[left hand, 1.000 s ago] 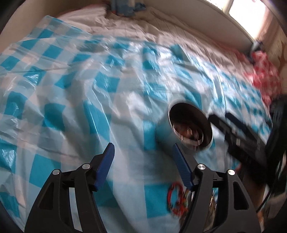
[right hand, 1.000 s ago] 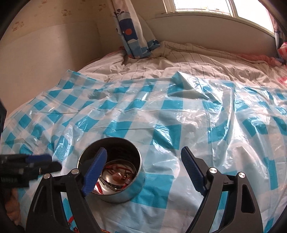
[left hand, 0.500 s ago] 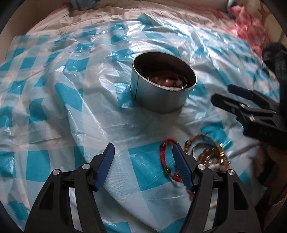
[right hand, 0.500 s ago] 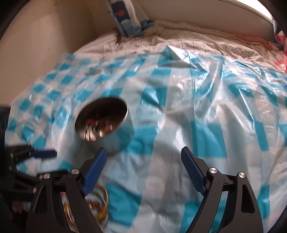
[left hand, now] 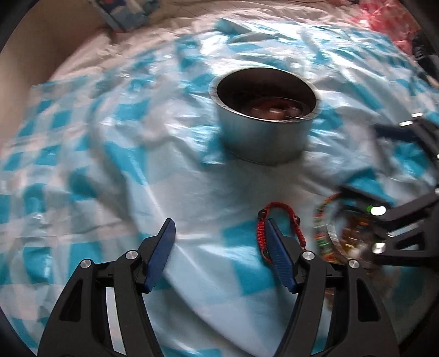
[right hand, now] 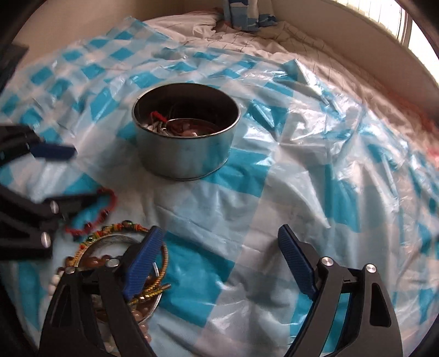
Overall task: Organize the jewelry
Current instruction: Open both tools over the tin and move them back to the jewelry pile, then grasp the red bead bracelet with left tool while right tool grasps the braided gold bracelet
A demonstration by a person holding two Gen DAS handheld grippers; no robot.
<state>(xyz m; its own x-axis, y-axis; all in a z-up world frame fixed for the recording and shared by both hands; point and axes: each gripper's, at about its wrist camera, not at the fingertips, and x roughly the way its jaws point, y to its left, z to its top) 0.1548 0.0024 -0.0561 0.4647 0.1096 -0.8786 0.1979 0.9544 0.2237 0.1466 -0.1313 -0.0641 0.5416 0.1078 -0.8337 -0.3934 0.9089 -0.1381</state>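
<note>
A round metal tin (left hand: 264, 120) (right hand: 186, 140) with jewelry inside stands on a blue-and-white checked plastic sheet (left hand: 109, 164) (right hand: 301, 164). A red braided bracelet (left hand: 279, 222) (right hand: 93, 217) lies in front of it, right by my left gripper's right finger. A heap of bangles and bead strings (left hand: 334, 233) (right hand: 118, 261) lies beside it, under my right gripper's left finger. My left gripper (left hand: 219, 233) is open and empty. My right gripper (right hand: 219, 241) is open and empty, just above the sheet.
The sheet covers a bed with a striped white quilt (right hand: 247, 38) at the far end. A blue patterned curtain (right hand: 244, 13) hangs at the back wall. Red-pink fabric (left hand: 389, 24) lies at the far right.
Both grippers have dropped and pulled back toward the loose jewelry. The tin now sits farther ahead of them. Both stay open.
</note>
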